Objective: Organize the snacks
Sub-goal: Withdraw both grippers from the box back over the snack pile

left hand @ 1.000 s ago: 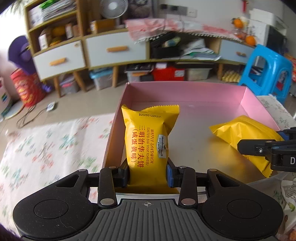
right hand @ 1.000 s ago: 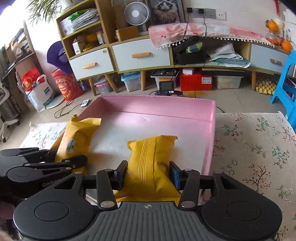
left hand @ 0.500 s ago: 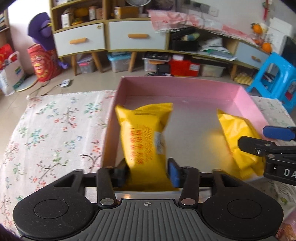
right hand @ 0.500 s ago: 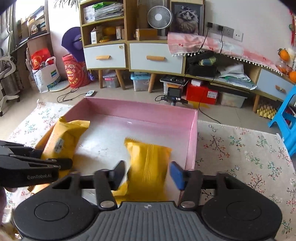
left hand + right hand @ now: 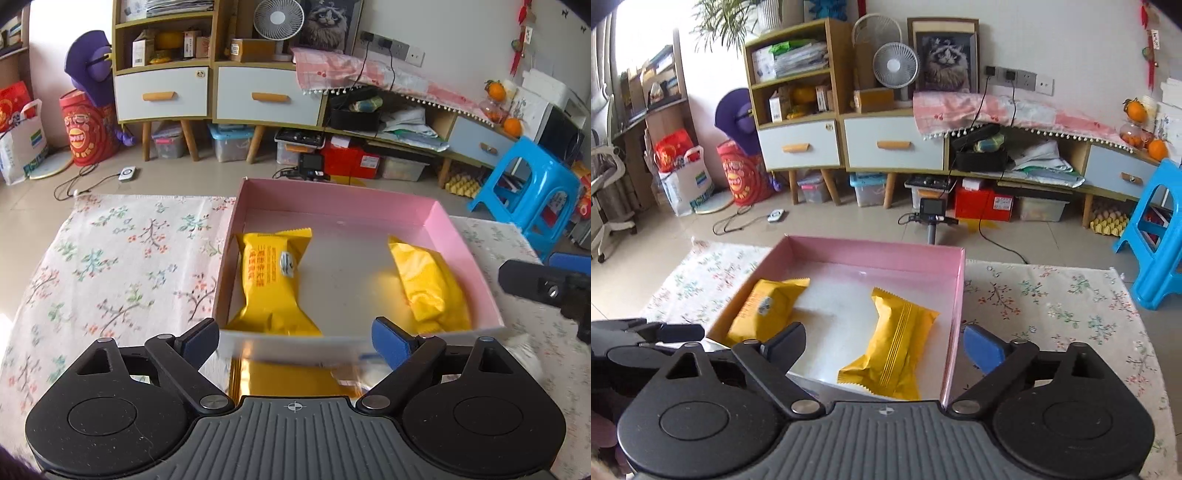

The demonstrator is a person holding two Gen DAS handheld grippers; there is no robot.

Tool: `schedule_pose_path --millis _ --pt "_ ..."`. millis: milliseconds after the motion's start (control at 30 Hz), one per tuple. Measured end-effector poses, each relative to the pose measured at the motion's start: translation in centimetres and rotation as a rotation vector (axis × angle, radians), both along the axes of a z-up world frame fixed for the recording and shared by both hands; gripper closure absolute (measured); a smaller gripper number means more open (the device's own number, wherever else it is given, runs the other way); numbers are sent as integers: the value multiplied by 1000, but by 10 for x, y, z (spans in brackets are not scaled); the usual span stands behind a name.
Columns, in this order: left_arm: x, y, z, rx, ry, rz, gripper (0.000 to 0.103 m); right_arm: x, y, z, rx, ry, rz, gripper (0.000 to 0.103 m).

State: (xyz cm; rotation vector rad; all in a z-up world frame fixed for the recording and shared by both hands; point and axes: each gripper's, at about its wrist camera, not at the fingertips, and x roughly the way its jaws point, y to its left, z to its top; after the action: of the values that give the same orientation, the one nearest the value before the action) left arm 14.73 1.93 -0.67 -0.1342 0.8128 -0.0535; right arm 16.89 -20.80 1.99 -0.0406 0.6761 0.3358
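Nearest you, your left gripper [image 5: 295, 338] has its jaws spread wide and nothing between the pads; they have just been opening, and the printed yellow snack pack [image 5: 273, 284] lies released on the box floor ahead of them. Your right gripper [image 5: 884, 349] is likewise spread apart, its jaws just opened, and grasps nothing: the second yellow snack pack [image 5: 894, 360], seam side up, lies flat beyond its fingertips. Both packs rest inside the pink box [image 5: 332, 199], the printed one close to the left wall, the seam-up one near the right wall, well apart from each other with bare floor between them. In front of the box's near wall, just beneath your left gripper, a shiny gold sheet [image 5: 280, 380] shows, partly blurred. The box sits on a worktop covered by a floral cloth [image 5: 122, 258]. Farther off, across the tiled floor, stand a blue plastic stool [image 5: 1156, 236], a low cabinet with pale drawers [image 5: 894, 142], and a small white fan [image 5: 895, 66] on top.
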Motion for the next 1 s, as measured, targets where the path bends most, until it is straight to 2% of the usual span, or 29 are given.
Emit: schedule_pose_path --millis 200,333,467,600,833,1000 --pt "-31 3 15 -4 9 -9 7 -34 -4 20 -4 -54 -8 11" --pt "-51 6 19 5 18 -18 7 -55 -4 26 -10 -90 -10 10" --pt "-68 13 18 -5 21 -22 7 -68 -5 24 11 -77 -7 10" --pt "-81 24 14 -11 4 -25 7 -78 -8 17 56 -21 39 10" --pt "-101 49 3 -49 -15 -11 6 -97 -8 1 54 27 107 10" --pt "-118 63 -11 -59 -19 -7 6 -117 -9 -7 56 -8 148 10"
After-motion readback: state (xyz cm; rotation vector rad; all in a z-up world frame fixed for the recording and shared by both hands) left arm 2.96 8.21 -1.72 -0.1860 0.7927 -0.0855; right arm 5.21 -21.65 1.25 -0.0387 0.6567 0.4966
